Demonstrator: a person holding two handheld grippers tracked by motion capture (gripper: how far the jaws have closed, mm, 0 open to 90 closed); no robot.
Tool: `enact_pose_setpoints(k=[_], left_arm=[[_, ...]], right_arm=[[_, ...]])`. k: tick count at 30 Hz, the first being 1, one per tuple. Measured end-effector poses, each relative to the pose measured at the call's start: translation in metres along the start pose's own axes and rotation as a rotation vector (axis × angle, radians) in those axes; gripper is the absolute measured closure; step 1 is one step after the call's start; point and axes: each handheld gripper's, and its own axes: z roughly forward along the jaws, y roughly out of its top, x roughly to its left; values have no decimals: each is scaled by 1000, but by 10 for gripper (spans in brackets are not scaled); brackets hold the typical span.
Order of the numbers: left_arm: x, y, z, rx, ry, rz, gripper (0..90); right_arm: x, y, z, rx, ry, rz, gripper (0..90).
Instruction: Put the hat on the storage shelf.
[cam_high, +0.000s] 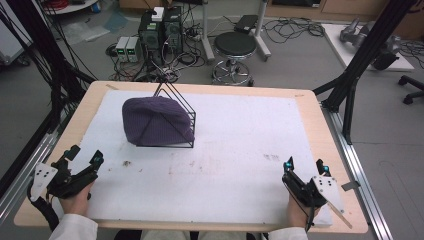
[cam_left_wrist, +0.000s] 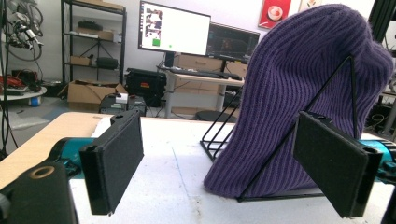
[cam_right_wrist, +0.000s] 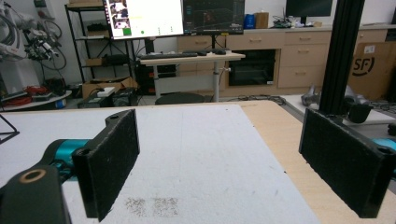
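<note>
Nearest the person, at about 7 o'clock on the tabletop (cam_high: 60, 135), the left hand-held gripper (cam_high: 84, 156) is being held with its jaws spread wide and nothing between them. At about 5 o'clock the right hand-held gripper (cam_high: 305, 165) is being held the same way, jaws apart and empty, over the white mat (cam_high: 240, 150) that is covering most of the tabletop.

Farther off, at about 11 o'clock and well apart from both grippers, the purple knitted beanie (cam_high: 152, 120) is being carried on a black wire stand (cam_high: 187, 112), draped over its triangular frames so that the thin rods are showing against the knit. In the left gripper view the beanie (cam_left_wrist: 303, 88) is seen sagging to the mat at its lower edge, with the stand (cam_left_wrist: 219, 140) standing out beside it.

The beanie is judged to be light, soft and limp, likely to fold and stretch when pulled, and not fragile; the ribbed knit should be giving the felt-like pads (cam_left_wrist: 116, 158) good grip. The stand is judged to be light as well and liable to be dragged or tipped along with the beanie. A hold is best taken on a loose fold near the crown or the lower hem, clear of the rods.

No containers are being seen on the tabletop; the stand is the only holder, and it is holding the beanie alone.
</note>
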Motion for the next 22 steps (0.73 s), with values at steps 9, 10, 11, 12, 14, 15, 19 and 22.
enact_pose_setpoints(k=[9, 10, 11, 12, 14, 15, 19, 22], left_arm=[[1, 0, 0, -2, 15, -3, 171], [1, 0, 0, -2, 15, -3, 172], [1, 0, 0, -3, 15, -3, 172], [1, 0, 0, -3, 13, -4, 172], [1, 0, 0, -2, 13, -4, 172], [1, 0, 0, -3, 12, -4, 172], [1, 0, 0, -5, 13, -1, 178], [0, 0, 1, -4, 8, -3, 178]], right_arm=[[-1, -1, 0, 9, -5, 12, 116], [-1, -1, 1, 6, -5, 9, 116], [-1, -1, 1, 6, -3, 8, 116], [-1, -1, 0, 11, -4, 10, 116], [-1, -1, 0, 14, -2, 14, 116], [-1, -1, 1, 14, -2, 13, 116], [1, -1, 0, 21, 13, 33, 116], [4, -1, 0, 22, 21, 19, 116]])
